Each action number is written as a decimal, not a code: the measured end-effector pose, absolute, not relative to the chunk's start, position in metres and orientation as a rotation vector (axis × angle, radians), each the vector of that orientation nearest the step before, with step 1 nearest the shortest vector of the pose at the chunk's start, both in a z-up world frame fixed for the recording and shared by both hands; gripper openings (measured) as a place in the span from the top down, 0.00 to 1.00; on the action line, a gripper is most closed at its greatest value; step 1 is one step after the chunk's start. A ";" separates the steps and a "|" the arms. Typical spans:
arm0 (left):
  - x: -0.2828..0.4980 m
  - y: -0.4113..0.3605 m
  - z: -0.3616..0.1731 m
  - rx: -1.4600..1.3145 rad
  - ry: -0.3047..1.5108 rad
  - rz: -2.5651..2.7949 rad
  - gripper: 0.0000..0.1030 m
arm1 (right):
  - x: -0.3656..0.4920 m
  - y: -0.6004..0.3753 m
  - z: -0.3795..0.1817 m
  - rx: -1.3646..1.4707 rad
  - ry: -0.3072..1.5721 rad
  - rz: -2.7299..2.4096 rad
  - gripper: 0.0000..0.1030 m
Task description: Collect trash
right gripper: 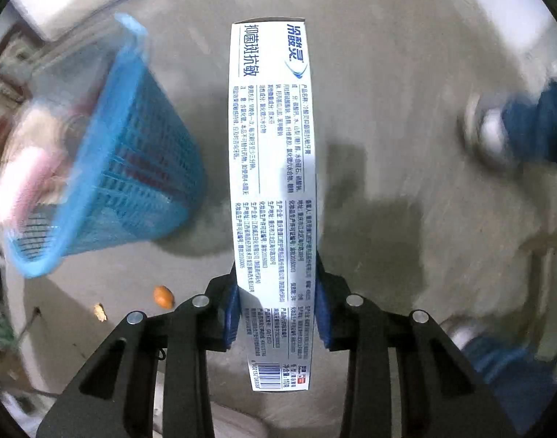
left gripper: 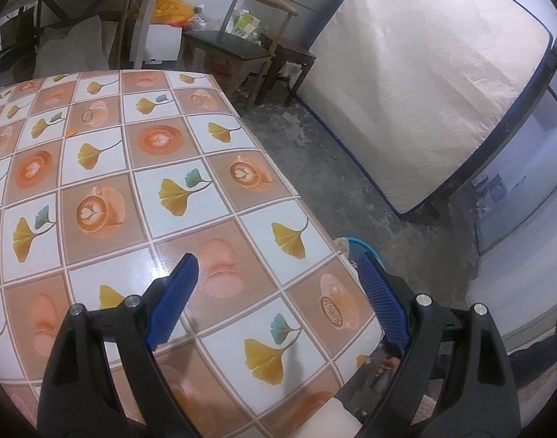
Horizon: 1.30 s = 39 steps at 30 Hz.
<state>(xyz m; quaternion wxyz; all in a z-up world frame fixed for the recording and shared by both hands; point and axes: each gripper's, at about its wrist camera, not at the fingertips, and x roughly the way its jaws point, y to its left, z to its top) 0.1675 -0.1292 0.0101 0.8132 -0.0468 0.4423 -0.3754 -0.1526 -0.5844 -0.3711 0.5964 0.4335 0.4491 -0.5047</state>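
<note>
In the left wrist view, the left gripper [left gripper: 278, 281] hangs over the near right corner of the worktop [left gripper: 132, 168], its fingers spread wide with nothing between them. The top looks bare here. Its right edge drops to the floor [left gripper: 351, 168], and the rim of the blue basket [left gripper: 362, 248] peeks out just past that edge. A mattress [left gripper: 424, 84] leans far right, with open floor between it and the worktop.

In the right wrist view, the right gripper [right gripper: 276, 306] is squeezed tight on a long white box [right gripper: 273, 189], held above the floor. The blue basket [right gripper: 107, 168] stands to the left, already holding trash. I think the box goes in next: carry it left, get it right over the rim, then let go. Small orange bits [right gripper: 163, 296] lie on the floor nearby.
</note>
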 end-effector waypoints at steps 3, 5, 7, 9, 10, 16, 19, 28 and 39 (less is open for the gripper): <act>0.167 -0.126 0.010 -0.101 0.930 -0.816 0.18 | -0.126 -0.576 -0.301 0.756 0.984 -1.133 0.68; 0.166 -0.123 0.010 -0.095 0.921 -0.824 0.18 | -0.103 -0.563 -0.258 0.613 0.939 -1.061 0.68; 0.165 -0.120 0.009 -0.090 0.915 -0.832 0.18 | -0.075 -0.566 -0.232 0.548 0.920 -0.975 0.68; 0.164 -0.117 0.007 -0.092 0.914 -0.835 0.18 | -0.035 -0.572 -0.223 0.518 0.931 -0.892 0.68; 0.164 -0.115 0.007 -0.093 0.913 -0.835 0.18 | -0.014 -0.578 -0.223 0.513 0.949 -0.858 0.68; 0.161 -0.102 0.008 -0.100 0.901 -0.822 0.18 | 0.049 -0.626 -0.255 0.469 1.088 -0.803 0.67; 0.162 -0.097 0.006 -0.101 0.903 -0.803 0.18 | 0.060 -0.634 -0.278 0.438 1.205 -0.811 0.67; 0.158 -0.094 0.011 -0.112 0.887 -0.821 0.18 | 0.036 -0.613 -0.266 0.431 1.223 -0.833 0.50; 0.121 -0.086 0.012 -0.062 0.869 -0.768 0.17 | -0.044 -0.541 -0.177 0.549 1.035 -0.745 0.47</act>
